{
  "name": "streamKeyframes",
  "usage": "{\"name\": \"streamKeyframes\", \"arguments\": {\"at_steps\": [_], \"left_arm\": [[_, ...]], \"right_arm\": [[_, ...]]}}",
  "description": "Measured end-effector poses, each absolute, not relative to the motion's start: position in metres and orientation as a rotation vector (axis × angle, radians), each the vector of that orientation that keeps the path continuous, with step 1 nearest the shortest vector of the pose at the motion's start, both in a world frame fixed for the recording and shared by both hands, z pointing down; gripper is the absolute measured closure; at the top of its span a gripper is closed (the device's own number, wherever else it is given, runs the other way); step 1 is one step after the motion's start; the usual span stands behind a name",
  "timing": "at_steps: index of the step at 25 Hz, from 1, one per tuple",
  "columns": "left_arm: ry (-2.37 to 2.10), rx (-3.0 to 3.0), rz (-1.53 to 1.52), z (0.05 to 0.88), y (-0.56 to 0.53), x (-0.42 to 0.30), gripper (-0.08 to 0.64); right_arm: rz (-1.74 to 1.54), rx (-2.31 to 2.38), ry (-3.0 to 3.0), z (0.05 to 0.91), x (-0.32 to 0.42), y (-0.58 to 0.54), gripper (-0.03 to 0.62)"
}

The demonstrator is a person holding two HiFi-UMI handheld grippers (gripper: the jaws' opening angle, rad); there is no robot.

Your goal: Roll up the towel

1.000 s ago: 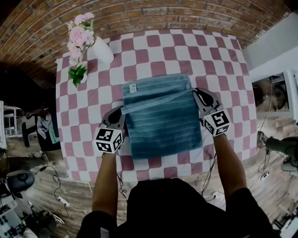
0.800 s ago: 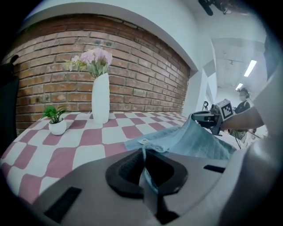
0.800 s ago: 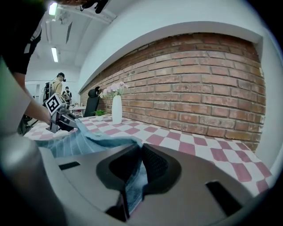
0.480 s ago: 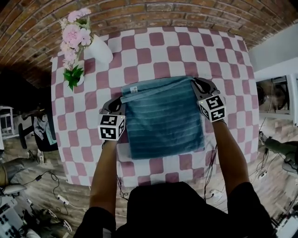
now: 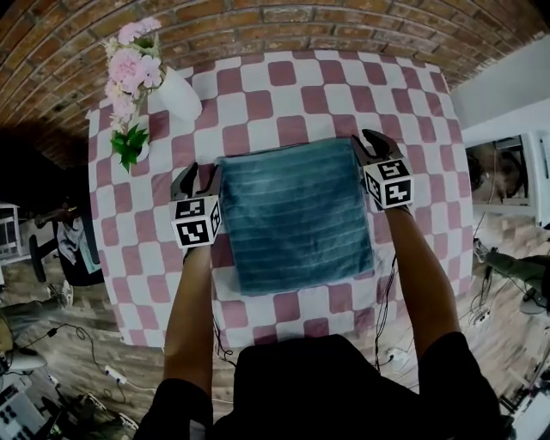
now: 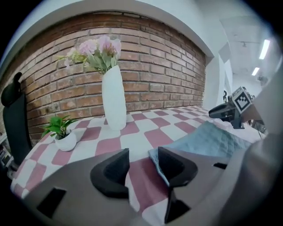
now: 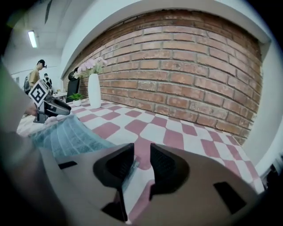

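The blue towel (image 5: 296,215) lies flat in the middle of the bench (image 5: 284,90), folded double, on a cloth of pink and white checks. Its long sides run away from the person and its near edge lies towards the bench's front.

The left gripper (image 5: 197,179) sits at the towel's far left corner. Its fingers (image 6: 112,170) have just been opening and now stand apart. The towel's corner lies against the inner face of the right-hand finger, with bare checked cloth showing across the rest of the gap, and nothing is pinched.

The right gripper (image 5: 368,144) sits at the far right corner. Its fingers (image 7: 166,167) have also just been opening and are parted by a narrow gap. A thin strip of towel edge shows beside the left-hand finger, lying loose.

Further out, at the bench's far left, a tall white vase (image 5: 180,93) of pink flowers stands near a small potted plant (image 5: 133,146). A brick wall (image 5: 284,26) runs behind the bench.
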State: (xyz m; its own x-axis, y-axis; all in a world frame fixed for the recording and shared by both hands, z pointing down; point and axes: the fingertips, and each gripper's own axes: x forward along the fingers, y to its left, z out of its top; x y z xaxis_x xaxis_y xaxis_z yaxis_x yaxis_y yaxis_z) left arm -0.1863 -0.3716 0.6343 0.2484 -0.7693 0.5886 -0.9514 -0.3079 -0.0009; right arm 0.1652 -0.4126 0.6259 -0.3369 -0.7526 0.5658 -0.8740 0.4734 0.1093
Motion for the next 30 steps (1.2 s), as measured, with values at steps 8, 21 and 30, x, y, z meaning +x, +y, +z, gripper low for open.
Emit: {"name": "streamKeyframes", "arguments": {"at_steps": [8,21,30], "left_arm": [[-1.473,2.259,0.779,0.619,-0.294,-0.177,0.359],[-1.388,2.181,0.827,0.628,-0.135,-0.134,0.379],[-1.385,2.010,0.851,0.660,-0.055,-0.126,0.383]], "right_arm": [[0.273,1.136,-2.252,0.611,0.154,-0.311,0.488],[0.422,0.921,-2.286,0.619,0.166,-0.144,0.482],[0.460,0.778,-2.257,0.654,0.181,-0.087,0.463]]}}
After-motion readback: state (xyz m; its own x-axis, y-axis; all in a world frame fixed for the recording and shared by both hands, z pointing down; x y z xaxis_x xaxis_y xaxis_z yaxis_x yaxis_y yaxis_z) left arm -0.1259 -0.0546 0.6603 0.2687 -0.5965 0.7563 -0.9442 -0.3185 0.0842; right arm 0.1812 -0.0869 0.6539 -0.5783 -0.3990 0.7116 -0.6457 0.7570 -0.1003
